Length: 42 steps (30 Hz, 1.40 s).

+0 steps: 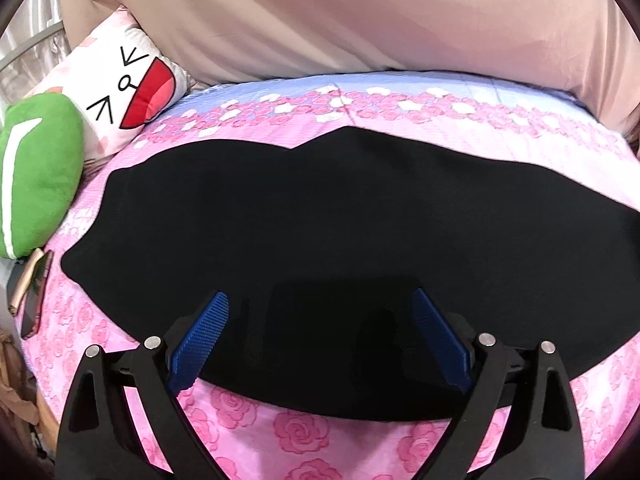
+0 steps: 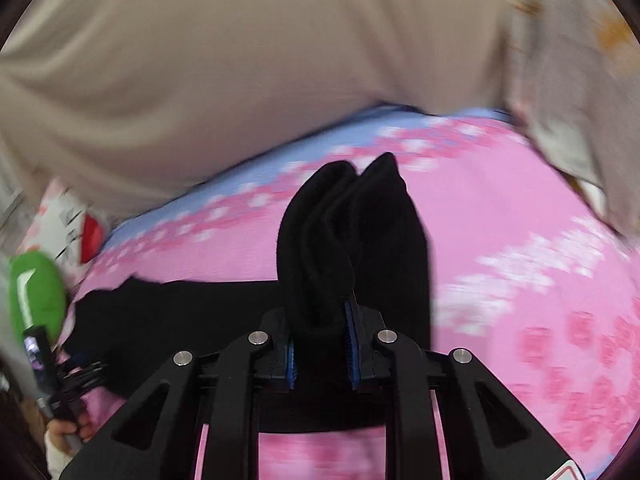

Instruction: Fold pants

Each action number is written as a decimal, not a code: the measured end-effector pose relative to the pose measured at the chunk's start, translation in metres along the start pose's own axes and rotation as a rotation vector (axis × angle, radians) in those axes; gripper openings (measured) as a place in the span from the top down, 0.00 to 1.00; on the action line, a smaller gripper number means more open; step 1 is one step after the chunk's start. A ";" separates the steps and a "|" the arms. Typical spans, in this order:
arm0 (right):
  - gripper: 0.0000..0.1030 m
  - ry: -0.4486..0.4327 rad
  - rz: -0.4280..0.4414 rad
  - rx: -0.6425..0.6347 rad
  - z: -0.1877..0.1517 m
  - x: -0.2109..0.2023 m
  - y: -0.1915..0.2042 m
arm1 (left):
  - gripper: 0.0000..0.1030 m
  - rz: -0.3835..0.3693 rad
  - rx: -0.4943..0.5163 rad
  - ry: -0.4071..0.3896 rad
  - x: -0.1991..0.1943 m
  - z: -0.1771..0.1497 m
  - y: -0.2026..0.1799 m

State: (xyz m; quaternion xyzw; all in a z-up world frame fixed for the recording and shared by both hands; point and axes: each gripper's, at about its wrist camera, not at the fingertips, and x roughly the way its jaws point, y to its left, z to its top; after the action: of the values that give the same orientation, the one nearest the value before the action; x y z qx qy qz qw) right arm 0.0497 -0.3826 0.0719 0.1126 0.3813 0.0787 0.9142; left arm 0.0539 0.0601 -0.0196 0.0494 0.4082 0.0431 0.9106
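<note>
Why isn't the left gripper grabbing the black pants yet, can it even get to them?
Probably yes. The left gripper is open right over the near edge of the black pants, which lie flat on the pink bedspread with nothing in between. The right gripper already pinches a bunched end.

The right wrist view is smeared by motion: the pink floral bedspread beyond and to the right of the fingers is streaked, so its flowers cannot be made out, and the 2 cushions far to their left are only a green blur and a white blur. The bunched black pants between the right gripper pads hide most of both pads. In the left wrist view the pants run off the frame's right edge, right of the fingers, and a phone-like object far left is too cut off to identify.
</note>
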 end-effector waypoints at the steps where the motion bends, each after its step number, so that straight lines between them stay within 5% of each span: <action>1: 0.82 0.020 0.046 -0.051 0.000 0.010 0.032 | 0.12 -0.017 0.002 -0.004 -0.001 0.000 -0.001; 7: 0.81 0.183 0.194 -0.229 -0.041 0.082 0.150 | 0.12 -0.033 0.011 -0.016 -0.005 -0.003 0.004; 10: 0.76 0.298 0.135 -0.326 -0.082 0.127 0.181 | 0.11 -0.015 0.003 -0.021 -0.007 -0.008 0.023; 12: 0.62 0.274 0.116 -0.387 -0.088 0.126 0.190 | 0.11 -0.001 -0.011 -0.021 -0.006 -0.010 0.039; 19: 0.40 0.253 0.310 -0.412 -0.020 0.098 0.234 | 0.11 0.015 -0.125 -0.016 0.008 -0.010 0.088; 24: 0.56 0.344 0.314 -0.398 0.017 0.175 0.267 | 0.11 0.008 -0.127 0.003 0.020 -0.013 0.089; 29: 0.54 0.445 0.189 -0.437 0.010 0.271 0.307 | 0.08 -0.013 -0.111 0.017 0.026 -0.015 0.087; 31: 0.65 0.498 0.189 -0.438 0.001 0.294 0.312 | 0.08 -0.024 -0.115 0.022 0.028 -0.016 0.088; 33: 0.89 0.447 0.196 -0.502 -0.005 0.293 0.322 | 0.07 -0.033 -0.121 0.024 0.029 -0.016 0.088; 35: 0.96 0.364 0.159 -0.508 0.004 0.284 0.327 | 0.06 -0.043 -0.129 0.030 0.032 -0.014 0.090; 37: 1.00 0.297 0.131 -0.477 0.015 0.282 0.322 | 0.06 -0.047 -0.129 0.036 0.034 -0.013 0.089; 39: 0.99 0.354 0.034 -0.502 0.011 0.305 0.314 | 0.05 -0.043 -0.125 0.040 0.036 -0.012 0.089; 40: 0.99 0.398 0.043 -0.482 0.008 0.310 0.309 | 0.05 -0.043 -0.126 0.038 0.035 -0.012 0.089; 42: 0.96 0.334 0.067 -0.446 0.015 0.276 0.294 | 0.05 -0.048 -0.133 0.030 0.033 -0.013 0.090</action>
State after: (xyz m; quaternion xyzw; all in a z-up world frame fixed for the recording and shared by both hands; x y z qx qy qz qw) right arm 0.2356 -0.0382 -0.0276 -0.0934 0.4961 0.2084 0.8377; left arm 0.0622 0.1538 -0.0413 -0.0217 0.4189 0.0490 0.9064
